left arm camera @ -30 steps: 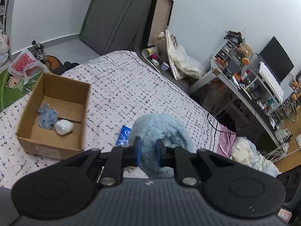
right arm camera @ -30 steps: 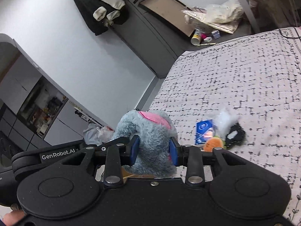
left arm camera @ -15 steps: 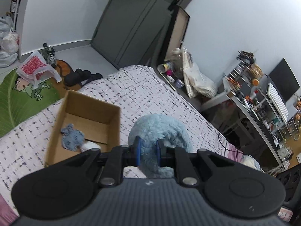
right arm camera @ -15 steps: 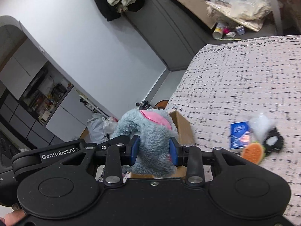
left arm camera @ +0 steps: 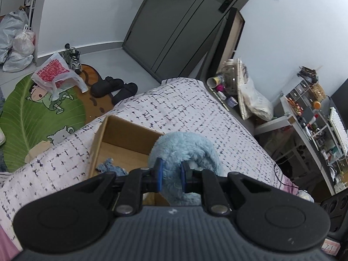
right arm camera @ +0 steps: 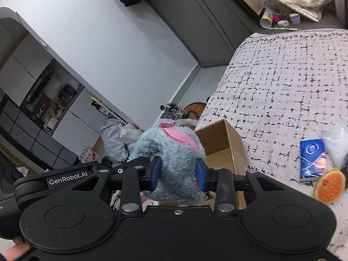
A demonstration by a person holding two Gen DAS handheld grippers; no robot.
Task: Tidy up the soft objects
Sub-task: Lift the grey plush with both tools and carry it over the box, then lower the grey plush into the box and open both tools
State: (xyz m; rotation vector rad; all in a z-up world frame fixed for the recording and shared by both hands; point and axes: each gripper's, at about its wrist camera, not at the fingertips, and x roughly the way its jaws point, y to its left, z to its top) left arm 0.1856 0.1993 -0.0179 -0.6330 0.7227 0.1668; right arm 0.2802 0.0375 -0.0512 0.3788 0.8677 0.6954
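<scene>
Both my grippers (left arm camera: 170, 175) (right arm camera: 178, 176) clamp the blue plush (left arm camera: 184, 152) by the box (left arm camera: 121, 137); one toy (left arm camera: 109, 166) inside, watermelon toy (right arm camera: 328, 184) etc. left.

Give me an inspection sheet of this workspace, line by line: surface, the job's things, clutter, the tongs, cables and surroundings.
Surface: bed with a black-and-white patterned cover.
Job's things: blue plush toy held in both tongs above the open cardboard box; a smaller blue soft item lies inside the box.
Clutter: blue packet, orange round soft piece and a white fluffy item on the cover.
Tongs: left tongs shut on the plush; right tongs shut on its pink-eared part.
Cables: thin black cable at the bed's edge.
Surroundings: green rug, plastic bags, grey door, cluttered desk.
</scene>
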